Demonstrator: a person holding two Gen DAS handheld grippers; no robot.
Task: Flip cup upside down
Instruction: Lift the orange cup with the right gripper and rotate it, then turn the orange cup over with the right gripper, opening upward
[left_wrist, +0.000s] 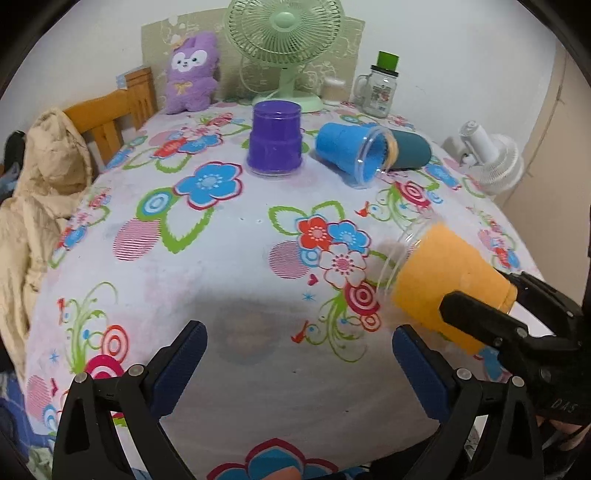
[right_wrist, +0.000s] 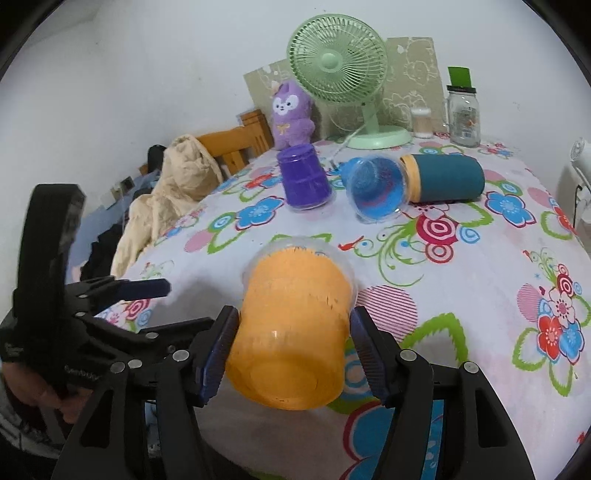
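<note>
Green fan (left_wrist: 284, 40), purple plush (left_wrist: 192, 72), glass jar (left_wrist: 380, 86) at back.

Both wrist views look forward low over the flowered tabletop (left_wrist: 229, 258) toward the back wall; the right view sits close behind the orange cup (right_wrist: 291, 332). Both share the green fan (left_wrist: 284, 40).

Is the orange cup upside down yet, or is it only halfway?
Halfway. The purple cup already stands upside down. The right gripper holds the orange cup tipped over above the table, its rim pointing away, not yet set down. The blue cup lies on its side. The left gripper is open and empty.
</note>
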